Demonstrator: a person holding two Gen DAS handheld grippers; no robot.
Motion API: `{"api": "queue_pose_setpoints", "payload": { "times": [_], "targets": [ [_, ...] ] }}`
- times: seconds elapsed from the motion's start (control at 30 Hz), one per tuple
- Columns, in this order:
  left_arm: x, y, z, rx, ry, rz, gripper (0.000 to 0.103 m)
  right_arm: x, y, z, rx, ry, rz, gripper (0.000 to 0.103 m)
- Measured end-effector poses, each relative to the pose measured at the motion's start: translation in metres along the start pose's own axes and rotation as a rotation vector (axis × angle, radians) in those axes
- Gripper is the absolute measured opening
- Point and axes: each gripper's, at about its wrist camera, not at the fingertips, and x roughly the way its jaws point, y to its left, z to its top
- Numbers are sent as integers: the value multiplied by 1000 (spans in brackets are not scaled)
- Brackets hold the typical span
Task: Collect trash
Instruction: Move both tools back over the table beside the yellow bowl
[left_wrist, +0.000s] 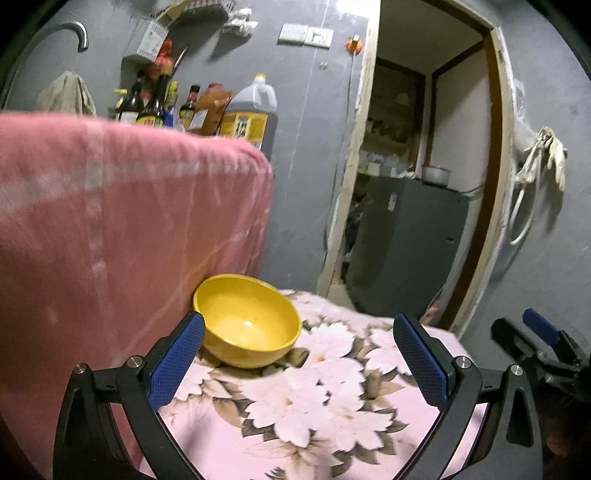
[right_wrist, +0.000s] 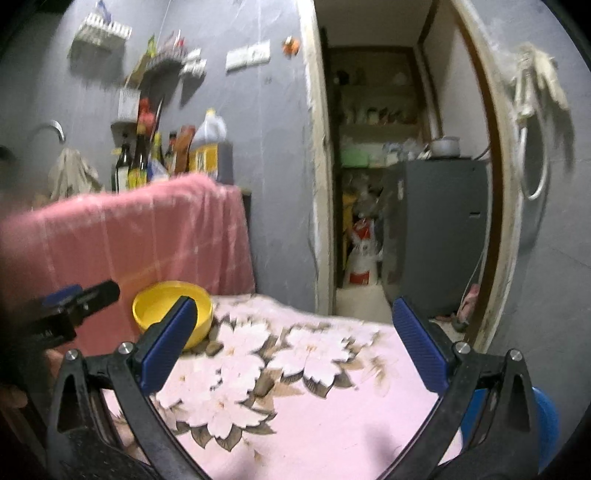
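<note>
A yellow bowl stands empty at the far left of a table covered by a pink flowered cloth. My left gripper hovers open over the cloth, its left pad just in front of the bowl's near side. My right gripper is open too, with nothing between its jaws; its left pad overlaps the bowl in the picture. The right gripper also shows at the right edge of the left wrist view. No trash is visible on the cloth.
A pink fabric-covered block rises behind and left of the bowl. Bottles and an oil jug stand behind it. An open doorway leads to a grey cabinet. A blue object sits low right.
</note>
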Motion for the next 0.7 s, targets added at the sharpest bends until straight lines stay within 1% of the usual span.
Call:
{"api": "queue_pose_setpoints", "payload": {
  "times": [0.13,0.37,0.43,0.47,0.5,0.53,0.57,0.63,0.7],
  "targets": [
    [19,8,-10,0,69,24,100,28,3,-12,-16,102,17,103],
    [49,13,-20,-8,185,27,99,71,4,-30,-27,281,52,102],
    [56,15,-22,-24,213,15,97,86,3,-37,-22,353,69,91],
    [60,17,-24,-35,231,9,93,91,3,-40,-18,382,79,89],
    [64,17,-24,-42,246,2,90,96,3,-43,-12,408,93,84],
    [68,18,-25,-47,266,-5,83,101,4,-45,-6,433,105,79],
    [72,18,-26,-46,285,-7,75,110,4,-49,2,475,120,77],
    [78,15,-28,-33,319,-9,67,119,5,-54,11,519,137,64],
    [81,11,-30,-13,337,-15,62,129,6,-59,19,570,162,55]
  ]
}}
